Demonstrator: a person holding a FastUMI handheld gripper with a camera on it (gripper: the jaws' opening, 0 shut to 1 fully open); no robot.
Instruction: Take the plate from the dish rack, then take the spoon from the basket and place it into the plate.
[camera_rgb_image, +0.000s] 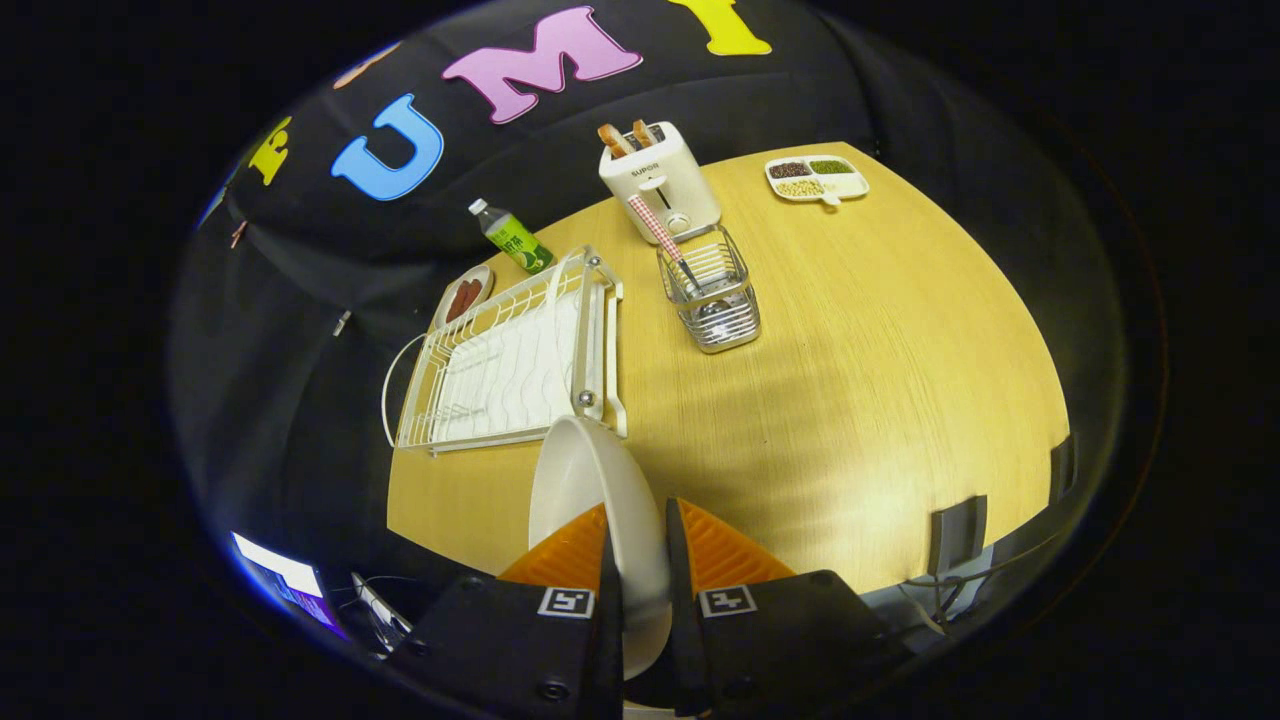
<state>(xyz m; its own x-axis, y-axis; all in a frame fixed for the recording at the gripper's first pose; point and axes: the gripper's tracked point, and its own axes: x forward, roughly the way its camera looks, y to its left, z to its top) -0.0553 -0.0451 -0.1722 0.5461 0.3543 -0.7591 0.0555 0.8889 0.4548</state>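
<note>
A white plate (590, 490) stands on edge between my two orange fingers (572, 555), with my gripper (637, 560) shut on its rim. It hangs in the air over the near part of the wooden table (880, 380). Beyond the fingers to the left lies the white wire dish rack (510, 365) with nothing in it. To the right of the rack stands a wire basket (712, 295), and a spoon (663, 235) with a red checked handle leans out of it.
A white toaster (660, 180) holding toast sits behind the basket. A divided dish of beans (817, 179) lies at the far right. A green bottle (512, 237) and a small dish of sausages (465, 296) sit behind the rack. Black clamps (958, 535) grip the table's near edge.
</note>
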